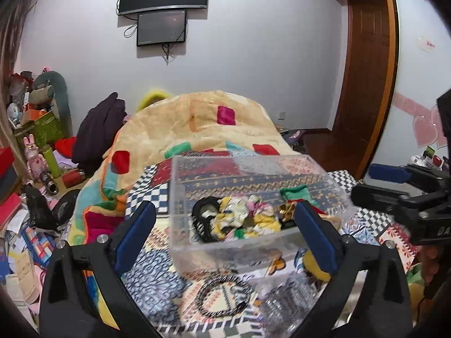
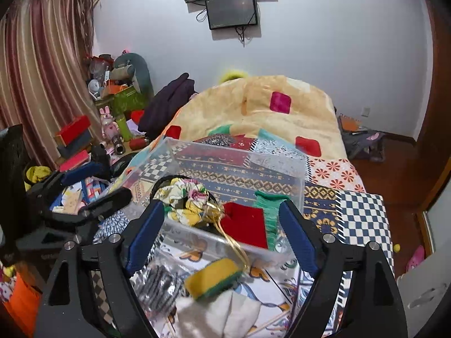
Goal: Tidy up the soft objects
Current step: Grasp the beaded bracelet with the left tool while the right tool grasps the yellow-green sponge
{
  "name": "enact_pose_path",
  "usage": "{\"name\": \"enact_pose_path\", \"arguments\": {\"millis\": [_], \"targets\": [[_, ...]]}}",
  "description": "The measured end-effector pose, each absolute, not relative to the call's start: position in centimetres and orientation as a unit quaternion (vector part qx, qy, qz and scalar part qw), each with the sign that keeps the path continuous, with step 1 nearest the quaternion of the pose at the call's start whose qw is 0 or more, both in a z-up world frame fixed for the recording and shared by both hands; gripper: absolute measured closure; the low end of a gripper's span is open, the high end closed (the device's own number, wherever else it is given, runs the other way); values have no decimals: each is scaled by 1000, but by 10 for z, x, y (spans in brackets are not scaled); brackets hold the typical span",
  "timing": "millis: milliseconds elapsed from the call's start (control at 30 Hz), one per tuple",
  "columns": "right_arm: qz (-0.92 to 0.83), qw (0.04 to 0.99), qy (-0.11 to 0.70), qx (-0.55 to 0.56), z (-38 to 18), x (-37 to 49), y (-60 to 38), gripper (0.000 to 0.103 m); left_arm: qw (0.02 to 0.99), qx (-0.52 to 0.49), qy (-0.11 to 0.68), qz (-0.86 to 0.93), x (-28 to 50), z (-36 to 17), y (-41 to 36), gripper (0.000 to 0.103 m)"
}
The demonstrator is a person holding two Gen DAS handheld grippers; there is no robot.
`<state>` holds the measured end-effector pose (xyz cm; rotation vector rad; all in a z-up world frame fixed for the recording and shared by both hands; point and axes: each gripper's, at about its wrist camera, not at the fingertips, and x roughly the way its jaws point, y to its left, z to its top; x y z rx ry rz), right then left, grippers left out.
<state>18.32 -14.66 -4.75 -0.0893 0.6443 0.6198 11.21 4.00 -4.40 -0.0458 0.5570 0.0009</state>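
A clear plastic box (image 1: 180,225) (image 2: 296,174) stands on the patterned bedspread. Inside lie a floral cloth (image 1: 248,217) (image 2: 188,200), a black piece (image 1: 204,211), a red and green sock (image 2: 248,225) (image 1: 296,193) and a gold ribbon (image 2: 217,211). In front of the box lie a yellow-green sponge (image 2: 212,278) (image 1: 315,264), a white cloth (image 2: 222,315), a clear bag with dark contents (image 2: 160,287) (image 1: 284,301) and a black-white braided band (image 1: 222,295). My left gripper (image 1: 225,231) is open and empty before the box. My right gripper (image 2: 221,231) is open and empty above the sponge.
A folded orange blanket (image 1: 197,121) (image 2: 267,118) is heaped behind the box. Clutter of boxes, bottles and toys (image 1: 36,152) (image 2: 112,118) fills the left side. A wooden door (image 1: 363,70) is on the right. Screens (image 1: 163,11) hang on the wall.
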Motion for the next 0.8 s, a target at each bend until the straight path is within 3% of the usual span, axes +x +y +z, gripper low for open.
{"name": "enact_pose_path", "arguments": {"millis": [500, 667, 800], "targets": [[297, 875, 379, -57, -102, 168, -152, 22, 926, -9, 378, 28, 105, -113, 54, 4], [309, 860, 402, -56, -116, 168, -145, 29, 915, -16, 403, 20, 106, -126, 60, 29], [316, 851, 414, -60, -123, 167, -139, 45, 909, -29, 417, 11, 108, -135, 64, 53]]}}
